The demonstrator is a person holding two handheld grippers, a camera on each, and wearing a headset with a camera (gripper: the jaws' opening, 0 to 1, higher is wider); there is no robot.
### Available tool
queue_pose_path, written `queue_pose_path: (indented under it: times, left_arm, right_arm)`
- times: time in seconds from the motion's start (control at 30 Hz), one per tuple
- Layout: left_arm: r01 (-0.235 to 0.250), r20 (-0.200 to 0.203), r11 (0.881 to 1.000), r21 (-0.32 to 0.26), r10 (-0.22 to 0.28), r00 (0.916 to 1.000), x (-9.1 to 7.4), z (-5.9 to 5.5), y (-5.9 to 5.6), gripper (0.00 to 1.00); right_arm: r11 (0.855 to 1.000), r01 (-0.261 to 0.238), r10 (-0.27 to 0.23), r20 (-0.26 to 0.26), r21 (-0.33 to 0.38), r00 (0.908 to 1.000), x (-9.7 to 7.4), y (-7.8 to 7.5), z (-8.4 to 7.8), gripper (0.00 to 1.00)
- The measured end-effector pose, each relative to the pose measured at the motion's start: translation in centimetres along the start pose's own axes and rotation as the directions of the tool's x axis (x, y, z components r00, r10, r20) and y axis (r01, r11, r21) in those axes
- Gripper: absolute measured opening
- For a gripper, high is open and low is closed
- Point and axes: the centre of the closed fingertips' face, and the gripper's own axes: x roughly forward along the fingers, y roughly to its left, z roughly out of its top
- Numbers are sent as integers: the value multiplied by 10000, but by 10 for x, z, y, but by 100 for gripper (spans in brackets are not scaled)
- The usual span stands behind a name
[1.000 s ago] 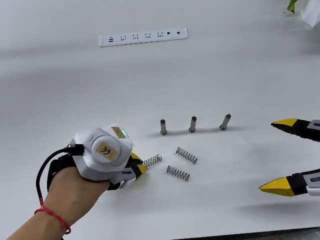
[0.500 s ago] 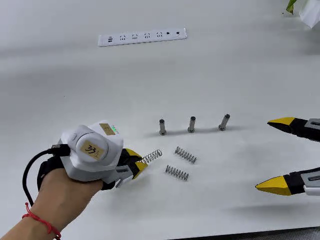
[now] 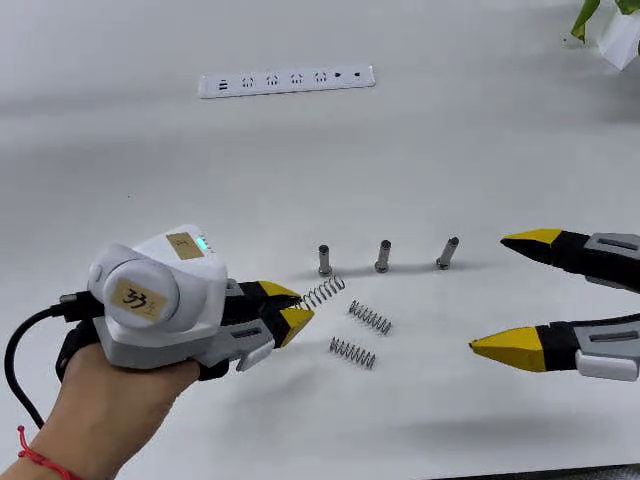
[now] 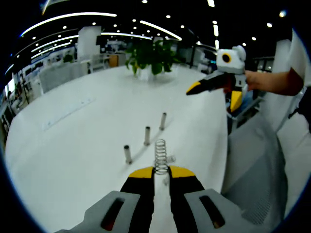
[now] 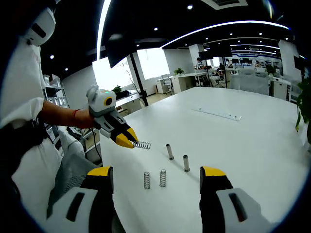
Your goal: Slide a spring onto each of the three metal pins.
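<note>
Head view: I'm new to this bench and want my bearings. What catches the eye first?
The left claw, low on the left, pinches one spring by its end, pointing it toward the three metal pins standing mid-table. Two more springs lie loose in front of them, and the right claw hangs open at the right edge.

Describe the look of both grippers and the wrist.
Left gripper: white rounded housing, tan handwritten sticker, green light, black cable, black jaws tipped yellow. Right gripper: grey body, same black-and-yellow pointed jaws. Red string bracelet on the wrist.
</note>
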Motion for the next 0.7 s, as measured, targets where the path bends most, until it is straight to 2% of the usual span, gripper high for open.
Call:
queue_pose_path:
  times: [0.13, 0.17, 0.23, 0.3, 0.43, 0.47, 0.53, 0.6, 0.7]
  left_arm:
    - [131, 605, 9999, -100, -124, 9981, -1, 14, -6, 10]
    - [140, 665, 9998, -112, -132, 9977, -2, 16, -7, 10]
    - [213, 1013, 9996, -163, -196, 9947, -2, 24, -10, 10]
    - [310, 1339, 9994, -143, -288, 9906, -3, 33, -14, 10]
    - [459, 1802, 9988, -177, -420, 9827, -4, 44, -19, 10]
    - [498, 1948, 9986, -175, -454, 9798, -4, 48, -21, 10]
    - [574, 2172, 9981, -239, -508, 9748, -4, 53, -23, 10]
    - [652, 2331, 9975, -256, -575, 9707, -4, 57, -25, 10]
    - [767, 2584, 9968, -230, -682, 9636, -5, 64, -28, 10]
  right_arm:
    - [9912, 3, -140, 1021, 1326, 9947, 15, 8, 18, 68]
    - [9897, -13, -144, 1088, 1430, 9940, 16, 9, 20, 65]
    - [9778, -123, -177, 1408, 2092, 9899, 24, 12, 24, 60]
    - [9712, -193, -195, 1598, 2376, 9869, 31, 15, 27, 56]
    - [9385, -508, -283, 2227, 3414, 9745, 39, 20, 35, 49]
    - [9258, -536, -443, 2482, 3743, 9677, 40, 18, 39, 46]
    - [9040, -653, -572, 2710, 4225, 9609, 42, 16, 42, 41]
    - [8986, -653, -654, 2795, 4339, 9579, 44, 14, 43, 37]
    - [8789, -935, -628, 3078, 4678, 9494, 46, 15, 48, 33]
